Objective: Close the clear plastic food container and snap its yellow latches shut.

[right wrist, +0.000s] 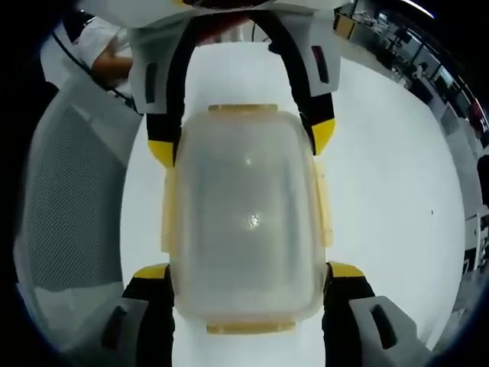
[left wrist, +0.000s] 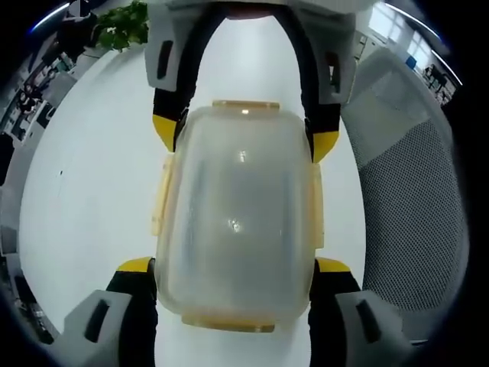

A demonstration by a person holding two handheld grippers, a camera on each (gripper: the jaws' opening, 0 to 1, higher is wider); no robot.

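A clear plastic food container point(left wrist: 237, 214) with its lid on lies on a white table point(left wrist: 99, 176), held between my two grippers, which face each other. Yellow latches run along its sides point(left wrist: 160, 200) and ends point(left wrist: 246, 105); whether they are snapped down I cannot tell. My left gripper point(left wrist: 235, 267) hugs the near end, its yellow fingertips point(left wrist: 136, 266) pressed against both corners. My right gripper point(left wrist: 244, 138) clasps the far end. In the right gripper view the same container point(right wrist: 244, 222) sits between my right gripper point(right wrist: 248, 271) below and my left gripper point(right wrist: 241, 143) above.
A grey mesh chair point(left wrist: 412, 199) stands close beside the table, also seen in the right gripper view as the chair point(right wrist: 61, 206). A green plant point(left wrist: 122, 27) is at the far edge. A person in a white shirt point(right wrist: 99, 46) sits beyond the table point(right wrist: 390, 191).
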